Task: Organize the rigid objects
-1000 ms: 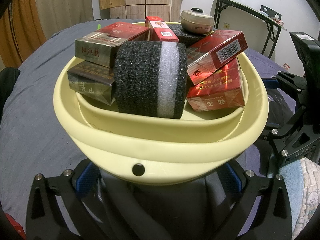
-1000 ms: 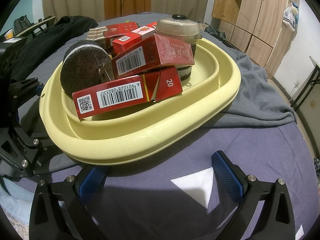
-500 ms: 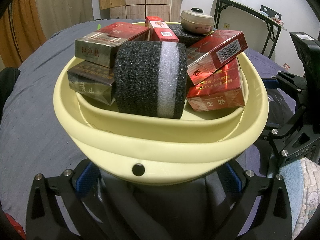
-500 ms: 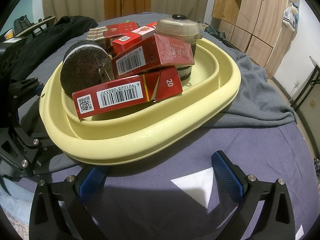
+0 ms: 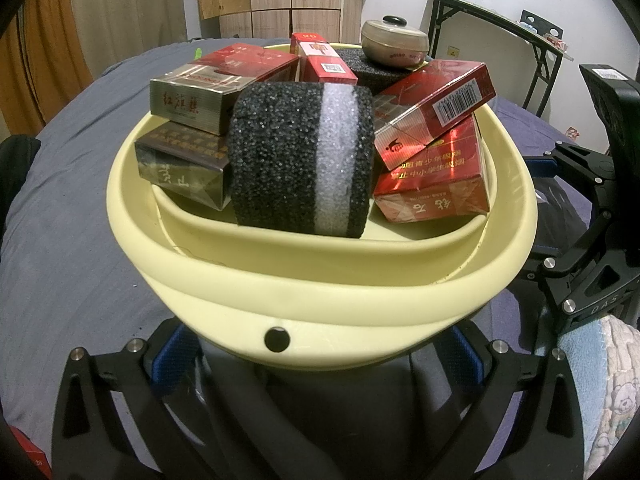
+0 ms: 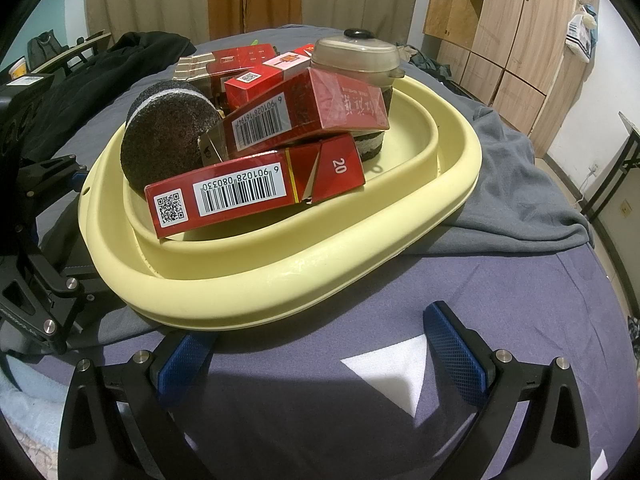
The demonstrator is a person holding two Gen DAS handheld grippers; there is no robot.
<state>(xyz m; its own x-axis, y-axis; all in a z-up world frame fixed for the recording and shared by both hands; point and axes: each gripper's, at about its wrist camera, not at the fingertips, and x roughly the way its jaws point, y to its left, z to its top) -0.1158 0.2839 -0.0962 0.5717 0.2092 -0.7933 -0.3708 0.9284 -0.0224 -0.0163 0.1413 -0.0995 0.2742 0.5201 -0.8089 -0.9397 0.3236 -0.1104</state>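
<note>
A pale yellow basin (image 5: 320, 292) (image 6: 280, 272) sits on a grey-blue bed cover. In it lie several red and brown cigarette boxes (image 5: 432, 184) (image 6: 256, 196), a black foam roll with a white band (image 5: 300, 160) (image 6: 168, 140), and a small lidded pot (image 5: 394, 42) (image 6: 356, 58) on a second foam piece. My left gripper (image 5: 316, 360) is open, its fingers either side of the basin's near rim and partly under it. My right gripper (image 6: 320, 356) is open and empty just before the basin's other side, its left finger under the rim.
A folding table (image 5: 500, 32) stands at the back right in the left wrist view. Wooden wardrobes (image 6: 500, 40) and curtains line the walls. Dark clothes (image 6: 100, 76) lie on the bed's far left. A grey blanket (image 6: 520, 200) lies beside the basin.
</note>
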